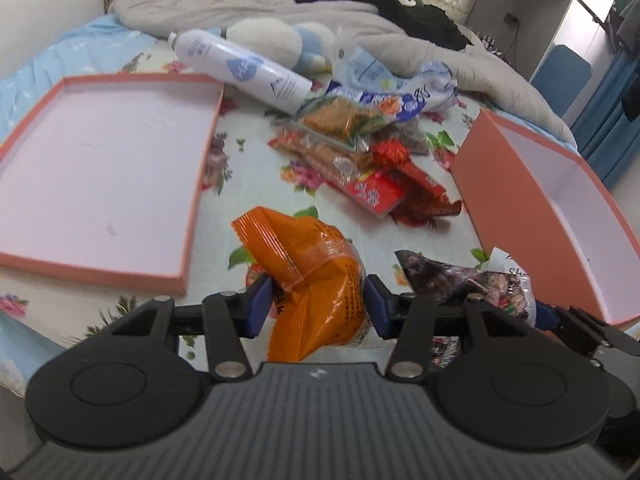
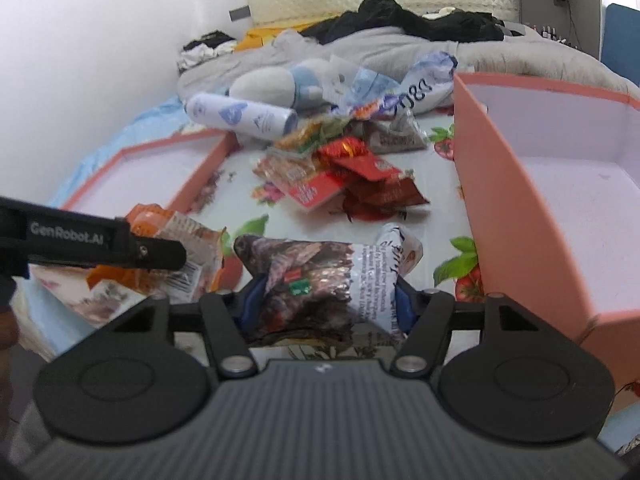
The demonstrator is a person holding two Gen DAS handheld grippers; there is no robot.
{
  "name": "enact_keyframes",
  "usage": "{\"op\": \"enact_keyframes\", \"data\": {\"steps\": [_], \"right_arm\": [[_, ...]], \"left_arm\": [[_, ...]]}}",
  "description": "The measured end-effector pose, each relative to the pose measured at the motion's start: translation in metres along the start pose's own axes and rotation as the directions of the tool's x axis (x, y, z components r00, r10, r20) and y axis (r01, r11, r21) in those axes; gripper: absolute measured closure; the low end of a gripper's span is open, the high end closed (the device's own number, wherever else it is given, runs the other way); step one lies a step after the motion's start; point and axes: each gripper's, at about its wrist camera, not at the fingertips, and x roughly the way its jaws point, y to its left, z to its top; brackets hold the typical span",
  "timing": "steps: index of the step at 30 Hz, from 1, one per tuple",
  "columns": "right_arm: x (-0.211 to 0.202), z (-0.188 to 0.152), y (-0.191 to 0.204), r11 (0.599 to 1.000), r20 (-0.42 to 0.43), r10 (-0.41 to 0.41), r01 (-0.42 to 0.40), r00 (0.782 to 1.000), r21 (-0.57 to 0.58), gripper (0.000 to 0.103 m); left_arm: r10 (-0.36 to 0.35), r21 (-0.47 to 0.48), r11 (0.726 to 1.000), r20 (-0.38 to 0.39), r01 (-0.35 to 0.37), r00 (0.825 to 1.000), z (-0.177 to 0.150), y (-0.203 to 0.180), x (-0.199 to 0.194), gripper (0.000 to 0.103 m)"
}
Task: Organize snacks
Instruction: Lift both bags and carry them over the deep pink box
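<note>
Snacks are mid-sort here, and both grippers are loaded at once: the left gripper [image 1: 316,306] has its blue pads pinched on an orange snack packet [image 1: 316,280], and the right gripper [image 2: 325,304] is squeezing a dark, crinkly foil snack bag [image 2: 320,280], both packets seemingly lifted just off the bedsheet. Looks like the carry step, so the next move is probably swinging each one over a container and letting go. The deep pink box [image 2: 560,208] sits right beside the right gripper and looks empty, so that bag only needs to clear the near wall before the drop. The shallow pink lid [image 1: 100,176] lies to the left of the orange packet, also empty. Rest of the snack pile [image 1: 360,152] is still heaped between the two, red and brown wrappers mostly, with a white spray can [image 1: 240,70] lying at its far edge. All of this is on a bed with a floral sheet [image 1: 240,168], a grey blanket [image 1: 224,4], a plush toy and black clothes bunched behind, white wall on the left.
</note>
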Motion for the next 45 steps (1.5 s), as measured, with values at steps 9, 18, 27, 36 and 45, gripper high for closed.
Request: {"op": "enact_keyframes", "data": {"steps": [9,18,27,36,45], "right_arm": [[-0.044,0.04,0.009,0.999,0.102,0.034,-0.035,0.994,0.009,0.038],[-0.09,0.084,0.005,0.999,0.24,0.017,-0.008,0.971,-0.041,0.038],[-0.125,0.116,-0.032,0.996,0.346,-0.068,0.083,0.936,-0.029,0.038],[-0.142,0.124,-0.078,0.981,0.385,-0.178,0.193,0.906,0.0,0.038],[-0.126,0.105,-0.144,0.958,0.3,-0.286,0.264,0.91,0.111,0.038]], "left_arm": [[0.013,0.025,1.0,0.111,-0.016,0.994,0.025,-0.009,-0.045,0.047],[-0.069,0.086,0.995,0.232,0.051,0.97,0.057,-0.045,-0.086,0.047],[-0.185,0.153,0.978,0.3,0.145,0.936,0.088,-0.098,-0.104,0.047],[-0.283,0.223,0.949,0.29,0.223,0.914,0.101,-0.161,-0.098,0.047],[-0.303,0.276,0.926,0.133,0.259,0.944,0.093,-0.219,-0.027,0.047]]}}
